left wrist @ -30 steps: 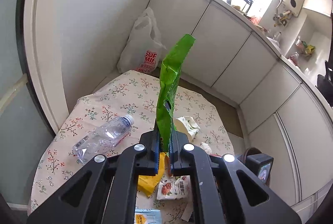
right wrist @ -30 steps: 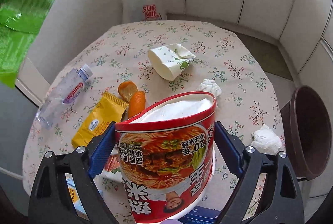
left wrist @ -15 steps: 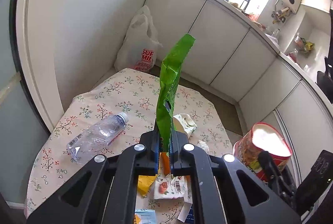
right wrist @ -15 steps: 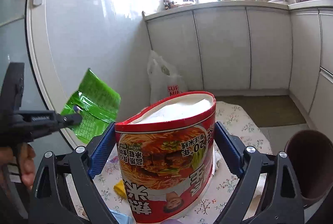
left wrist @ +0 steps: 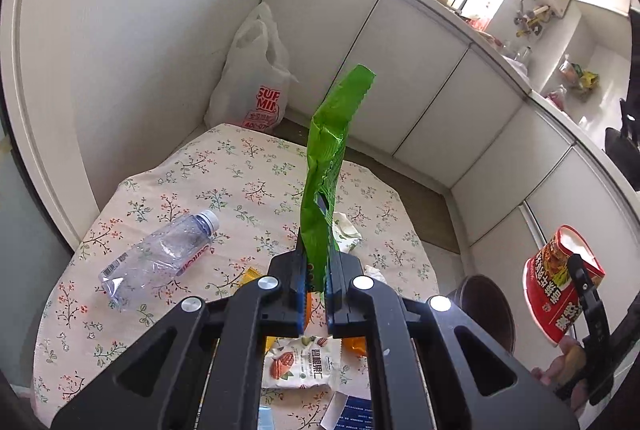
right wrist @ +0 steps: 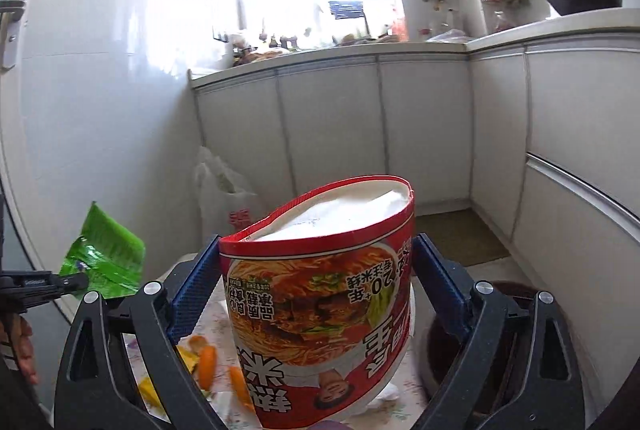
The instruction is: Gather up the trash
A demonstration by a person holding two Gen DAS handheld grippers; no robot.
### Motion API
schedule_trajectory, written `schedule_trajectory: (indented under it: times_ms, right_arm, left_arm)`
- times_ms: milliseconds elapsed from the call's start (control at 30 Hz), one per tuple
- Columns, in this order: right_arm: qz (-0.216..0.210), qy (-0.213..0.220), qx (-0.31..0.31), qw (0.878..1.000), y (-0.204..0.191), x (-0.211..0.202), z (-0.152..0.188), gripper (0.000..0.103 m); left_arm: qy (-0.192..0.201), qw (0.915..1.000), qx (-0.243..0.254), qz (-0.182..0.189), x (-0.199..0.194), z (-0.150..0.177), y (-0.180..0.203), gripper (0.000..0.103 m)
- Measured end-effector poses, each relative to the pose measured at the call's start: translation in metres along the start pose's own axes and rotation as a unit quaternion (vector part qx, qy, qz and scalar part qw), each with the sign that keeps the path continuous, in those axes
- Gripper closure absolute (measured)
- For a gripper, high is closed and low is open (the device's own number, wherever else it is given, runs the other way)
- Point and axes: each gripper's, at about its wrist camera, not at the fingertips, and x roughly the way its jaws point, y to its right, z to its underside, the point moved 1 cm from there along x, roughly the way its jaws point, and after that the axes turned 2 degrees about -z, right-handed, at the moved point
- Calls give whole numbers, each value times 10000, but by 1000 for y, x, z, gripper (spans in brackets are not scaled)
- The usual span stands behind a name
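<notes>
Two grippers clamped — left [left wrist: 316, 294] on green wrapper [left wrist: 332, 158], right [right wrist: 316, 294] on noodle cup [right wrist: 320, 294] — above floral table [left wrist: 240, 174].

The floral-cloth table [left wrist: 248, 166] is bare across its far half, giving open passage there. Nearer, 1 crushed clear plastic bottle [left wrist: 160, 262] lies at the left, and a white nut snack packet [left wrist: 300, 366] with orange peel pieces [right wrist: 208, 366] crowds the near edge. The dark brown round bin [left wrist: 484, 306] stands just beside the table's right edge, its mouth unobstructed.
</notes>
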Motion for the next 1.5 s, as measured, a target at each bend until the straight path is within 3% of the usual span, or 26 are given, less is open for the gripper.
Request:
schedule_trajectory:
  times_ms: [233, 367, 500, 667, 833, 1000, 1233, 1300, 1400, 1500]
  right_arm:
    - [905, -357, 455, 9942, 86, 21, 8, 13]
    - [1386, -909, 617, 9842, 112, 41, 23, 7]
    - [1823, -1274, 623, 9730, 124, 46, 31, 7]
    - [2334, -1145, 838, 9620, 142, 20, 18, 7]
    - [2649, -872, 1678, 9456, 183, -14, 6, 7]
    - [2849, -727, 2205, 9300, 214, -35, 6, 7]
    - [2804, -679, 2463, 9253, 232, -45, 8, 7]
    - [2820, -669, 2507, 9236, 237, -48, 9, 7]
    - [2757, -691, 2568, 9237, 240, -50, 10, 7]
    - [2708, -734, 2544, 9255, 240, -51, 12, 7]
  left_arm:
    - [-71, 9999, 145, 55, 12, 6, 21, 97]
    - [-175, 9995, 215, 166, 23, 13, 39, 97]
    - [-356, 9977, 414, 407, 35, 25, 68, 97]
    - [-582, 9918, 750, 850, 48, 45, 116, 97]
    - [-927, 9820, 1150, 1176, 70, 68, 175, 96]
    - [-1363, 9706, 1180, 1593, 100, 86, 238, 96]
    - [-1890, 9573, 1178, 1843, 142, 113, 309, 93]
    - [-2030, 9548, 1217, 1797, 150, 121, 322, 84]
    - [-2061, 9559, 1155, 1744, 151, 125, 324, 45]
    - [-2110, 9558, 1109, 1723, 148, 127, 319, 41]
